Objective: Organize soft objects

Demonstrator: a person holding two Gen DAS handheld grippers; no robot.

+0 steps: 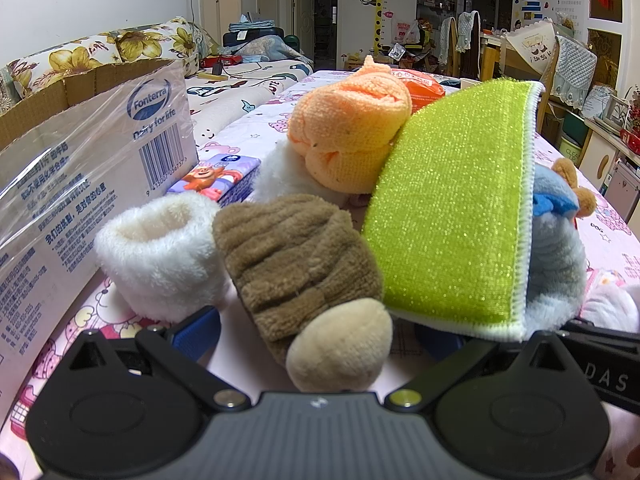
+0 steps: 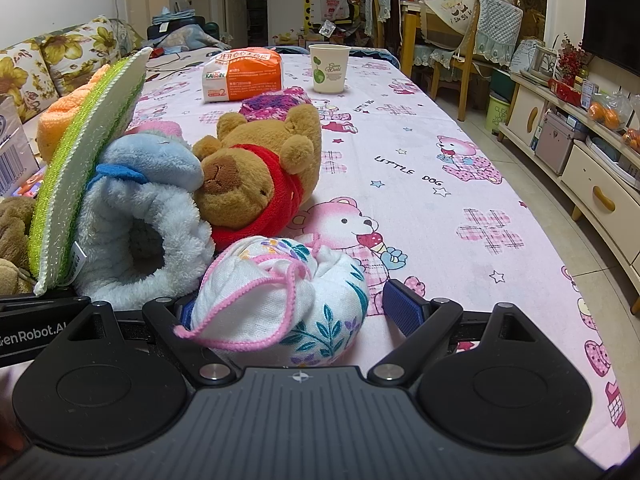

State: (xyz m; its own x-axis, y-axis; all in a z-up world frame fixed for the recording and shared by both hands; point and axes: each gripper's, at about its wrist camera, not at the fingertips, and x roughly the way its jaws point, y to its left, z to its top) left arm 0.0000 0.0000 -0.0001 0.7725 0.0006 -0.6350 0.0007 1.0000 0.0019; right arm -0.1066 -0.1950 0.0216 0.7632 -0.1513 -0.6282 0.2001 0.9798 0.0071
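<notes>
In the left wrist view my left gripper (image 1: pixel 316 332) is open, its jaws on either side of a brown plush piece with a beige tip (image 1: pixel 304 264). A white fluffy roll (image 1: pixel 160 248) lies to its left. A green scrub cloth (image 1: pixel 452 216) leans over an orange towel roll (image 1: pixel 352 124) and a light blue plush (image 1: pixel 556 256). In the right wrist view my right gripper (image 2: pixel 298 310) is open around a white floral cloth bundle with pink trim (image 2: pixel 288 296). Behind it lie the blue plush (image 2: pixel 136 216) and a brown bear in red (image 2: pixel 260 168).
A Fonterra cardboard box (image 1: pixel 92 176) stands at the left on the pink tablecloth (image 2: pixel 460 184). A tissue pack (image 1: pixel 220 176) lies by it. An orange packet (image 2: pixel 244 74), a paper cup (image 2: pixel 329 68) and a purple knit item (image 2: pixel 276 104) sit farther back. Chairs and cabinets stand on the right.
</notes>
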